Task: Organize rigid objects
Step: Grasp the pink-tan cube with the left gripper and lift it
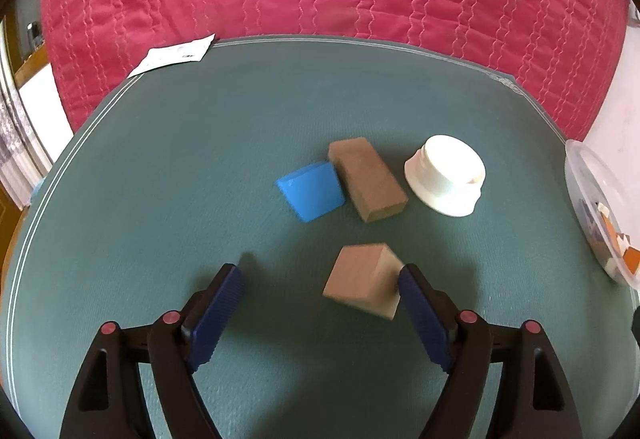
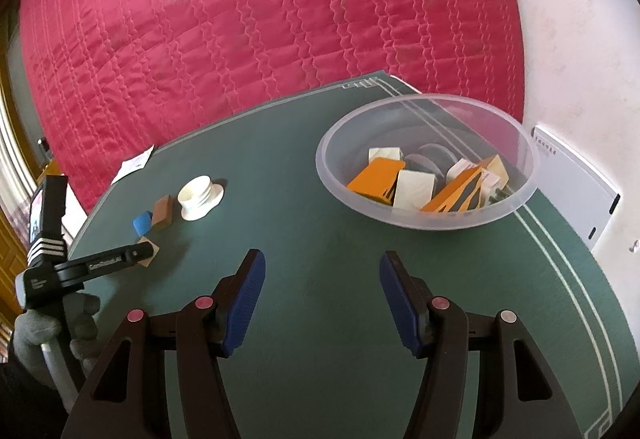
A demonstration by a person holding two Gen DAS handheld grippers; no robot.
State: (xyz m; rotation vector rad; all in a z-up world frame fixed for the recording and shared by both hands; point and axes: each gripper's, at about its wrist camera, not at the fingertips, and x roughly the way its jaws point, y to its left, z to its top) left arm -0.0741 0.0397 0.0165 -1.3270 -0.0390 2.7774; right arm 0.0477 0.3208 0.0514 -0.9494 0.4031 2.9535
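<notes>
In the left wrist view, a light wooden block (image 1: 362, 279) lies tilted on the green mat (image 1: 160, 179) between the jaws of my left gripper (image 1: 320, 275). The gripper is open: the block sits against the right pad (image 1: 416, 303) and well apart from the left one. Further ahead lie a blue wedge (image 1: 312, 191), a brown block (image 1: 368, 179) touching it, and a white cap (image 1: 446, 175). My right gripper (image 2: 320, 267) is open over bare mat, with nothing between its fingers. Beyond it to the right stands a clear plastic bowl (image 2: 340, 191) holding several orange and white pieces.
A pink quilted bed cover (image 2: 240, 19) rises behind the mat's far edge. A paper slip (image 1: 172, 57) lies at the mat's far left corner. A white board (image 2: 572, 183) leans against the wall behind the bowl. A gloved hand (image 2: 52, 323) holds the left tool.
</notes>
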